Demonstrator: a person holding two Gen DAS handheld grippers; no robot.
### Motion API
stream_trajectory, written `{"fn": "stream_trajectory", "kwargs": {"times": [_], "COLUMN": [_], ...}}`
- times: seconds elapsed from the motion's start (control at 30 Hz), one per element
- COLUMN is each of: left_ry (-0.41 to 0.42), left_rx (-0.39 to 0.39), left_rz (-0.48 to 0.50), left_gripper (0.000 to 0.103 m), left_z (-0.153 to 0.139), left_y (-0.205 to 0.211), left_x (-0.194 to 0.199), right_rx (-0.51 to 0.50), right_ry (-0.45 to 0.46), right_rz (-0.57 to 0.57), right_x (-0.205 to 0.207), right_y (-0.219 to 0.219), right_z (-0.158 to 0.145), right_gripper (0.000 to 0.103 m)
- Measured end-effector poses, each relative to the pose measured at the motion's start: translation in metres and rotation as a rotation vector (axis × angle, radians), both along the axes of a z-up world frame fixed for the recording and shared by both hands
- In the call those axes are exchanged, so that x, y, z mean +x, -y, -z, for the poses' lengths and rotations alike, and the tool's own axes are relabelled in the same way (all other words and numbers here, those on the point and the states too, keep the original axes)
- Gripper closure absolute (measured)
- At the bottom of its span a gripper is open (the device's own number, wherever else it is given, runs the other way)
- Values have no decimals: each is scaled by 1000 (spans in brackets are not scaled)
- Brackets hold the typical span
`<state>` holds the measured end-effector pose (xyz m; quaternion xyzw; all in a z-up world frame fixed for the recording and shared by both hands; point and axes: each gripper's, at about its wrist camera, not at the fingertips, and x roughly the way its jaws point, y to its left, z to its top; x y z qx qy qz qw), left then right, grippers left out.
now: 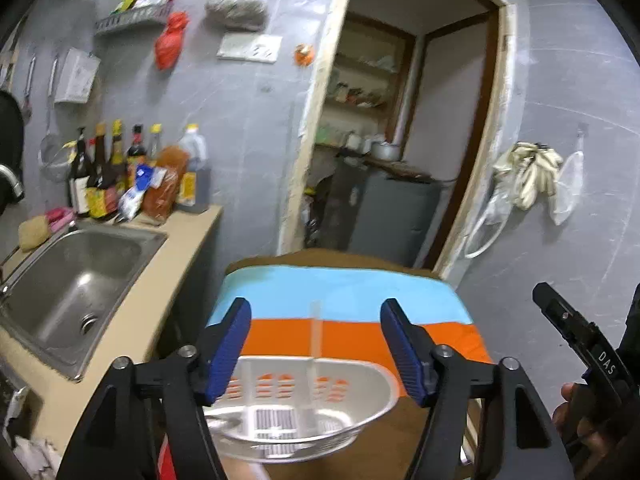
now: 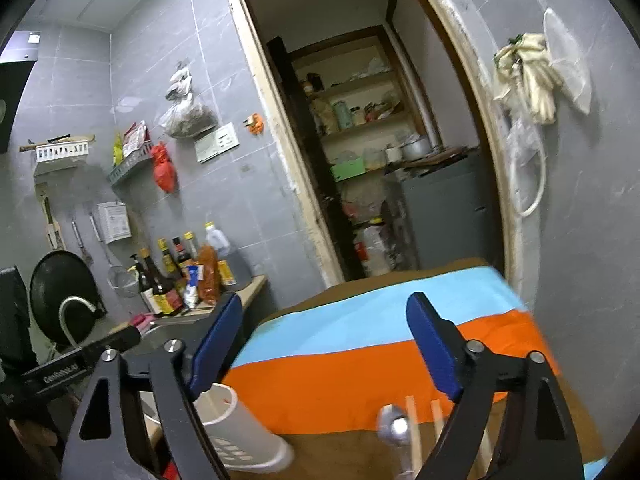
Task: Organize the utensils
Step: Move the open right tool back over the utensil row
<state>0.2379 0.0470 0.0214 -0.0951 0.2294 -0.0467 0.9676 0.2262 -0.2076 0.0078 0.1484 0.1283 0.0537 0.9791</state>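
Left hand-held gripper [image 1: 316, 346]: jaws spread wide, blue pads well apart, nothing btwn them. It hangs just above a white plastic utensil holder [image 1: 304, 396] w/ slotted sides and a divider wall; the holder sits on the desk [image 1: 432, 428], partly over a cloth [image 1: 340, 292] striped light blue and orange. Something silvery lies inside the holder at the left, too blurred to name.

Right hand-held gripper [image 2: 326, 344]: also open, pads well apart, empty. Below it on the brown desk, near the lower edge of the right wrist view, lies a metal spoon [image 2: 394, 426], bowl end toward the orange stripe, w/ pale wooden chopsticks [image 2: 414, 428] just beside it on the right; blur hides whether they touch. The holder shows at lower left of this view, behind the gripper's left finger, apart from the spoon.

In the left wrist view a person's hand [image 1: 572, 412] holds the other gripper's handle at the far right edge.

Left of the desk: a steel sink [image 1: 76, 276] set in a beige counter [image 1: 176, 264], bottles [image 1: 108, 172] and packets grouped at the back by the grey tiled wall. An open doorway [image 1: 400, 128] behind the desk shows shelves. A red bag [image 1: 170, 40] hangs on the wall.
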Motion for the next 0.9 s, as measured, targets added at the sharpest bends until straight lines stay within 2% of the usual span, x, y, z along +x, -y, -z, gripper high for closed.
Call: {"fn": "stream_trajectory", "kwargs": {"times": [0.07,0.27,0.37,0.5,0.7,0.9], "left_ry": [27,90,114,120,74,-38], "left_rx": [5,35,55,84,111,107], "left_rz": [19,52,47,35,39,48], "left_gripper": [26,14,12,8,8,8], "left_z": [-4,-9,-9,-4,14,46], "left_y": [15,65,90,118,153,175], "left_x": [-1,-5,-6,-5,1,17], "right_rx": [-26,-103,-144,-162,-136,-113], "right_ry": [6,12,8,-21,-89,-171], "right_rz": [19,66,72,70,46,1], "right_x": [-5,-17,-21,-20,-3,24], "right_y": [9,43,61,90,132,157], "right_z": [-6,-17,-19,-16,2,35], "right_gripper": [14,10,6,5,5,5]}}
